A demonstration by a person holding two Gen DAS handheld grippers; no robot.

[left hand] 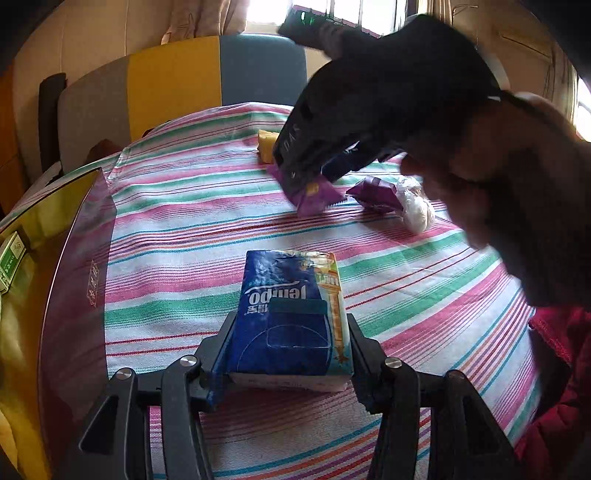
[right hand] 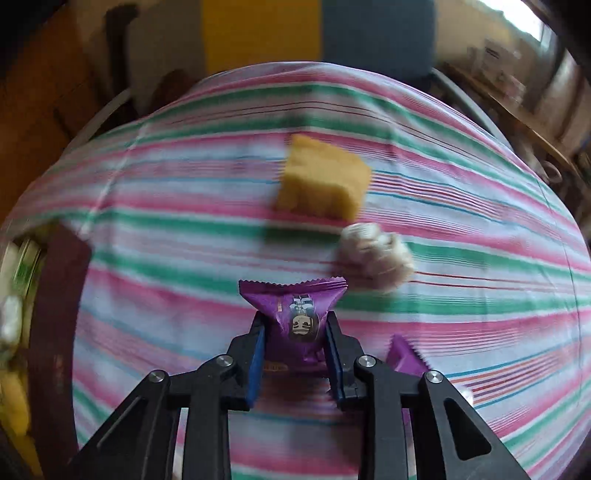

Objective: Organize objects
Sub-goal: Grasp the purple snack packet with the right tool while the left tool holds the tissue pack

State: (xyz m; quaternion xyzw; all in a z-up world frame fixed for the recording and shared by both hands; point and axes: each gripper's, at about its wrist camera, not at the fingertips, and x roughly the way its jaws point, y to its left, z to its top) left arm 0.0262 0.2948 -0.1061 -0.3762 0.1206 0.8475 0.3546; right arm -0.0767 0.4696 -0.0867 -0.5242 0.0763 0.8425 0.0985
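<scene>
Striped cloth (right hand: 155,236) lies bare leftward; right gripper (right hand: 295,334) clamps purple packet (right hand: 295,306), left gripper (left hand: 291,332) tissue pack (left hand: 291,295).

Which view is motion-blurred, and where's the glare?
Right wrist: cloth and yellow block smeared, only the purple packet in the right gripper sharp. Left wrist: tissue pack crisp, window blown out, right gripper backlit and blurred.

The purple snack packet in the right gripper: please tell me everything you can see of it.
The purple snack packet is a small glossy pillow pack with zigzag-cut ends and a small cartoon face printed on it. The right gripper is shut on its middle, blue pads pinching both sides. It hangs above the striped cloth.
</scene>
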